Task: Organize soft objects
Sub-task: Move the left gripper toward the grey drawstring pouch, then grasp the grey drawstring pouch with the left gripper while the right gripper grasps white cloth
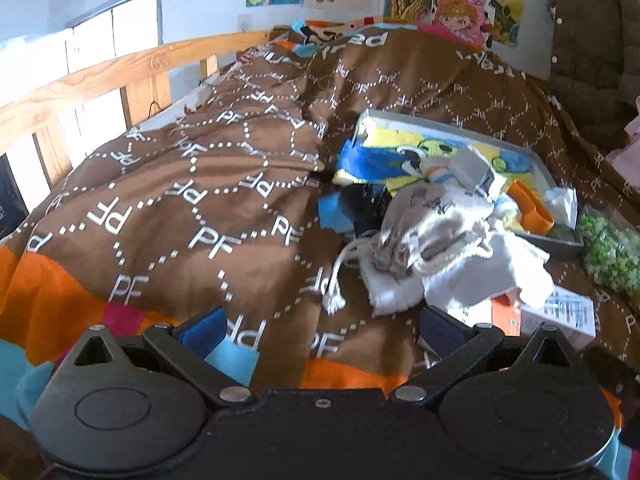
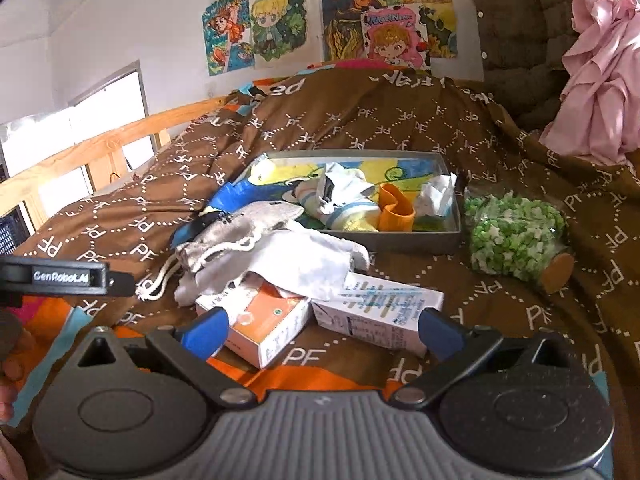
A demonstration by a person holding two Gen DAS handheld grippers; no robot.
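Note:
A grey drawstring pouch (image 1: 420, 232) (image 2: 244, 228) lies on a white cloth (image 1: 480, 276) (image 2: 304, 260) on the brown bedspread, just in front of a grey tray (image 1: 560, 240) (image 2: 416, 240). The tray holds a cartoon-print cloth (image 1: 400, 156), striped socks (image 2: 344, 208), an orange band (image 2: 394, 208) and crumpled tissue (image 2: 436, 194). My left gripper (image 1: 320, 332) is open, low over the blanket, left of the pouch. My right gripper (image 2: 322, 330) is open above two small cartons (image 2: 264, 332) (image 2: 380, 312), empty. The left gripper's side shows at the left edge of the right wrist view (image 2: 60, 278).
A jar of green and white bits (image 2: 516, 236) (image 1: 608, 252) lies on its side right of the tray. A wooden bed rail (image 1: 80, 84) runs along the left. Pink fabric (image 2: 600, 80) and a dark quilted jacket (image 1: 592, 52) sit at the right. Posters (image 2: 332, 28) cover the wall.

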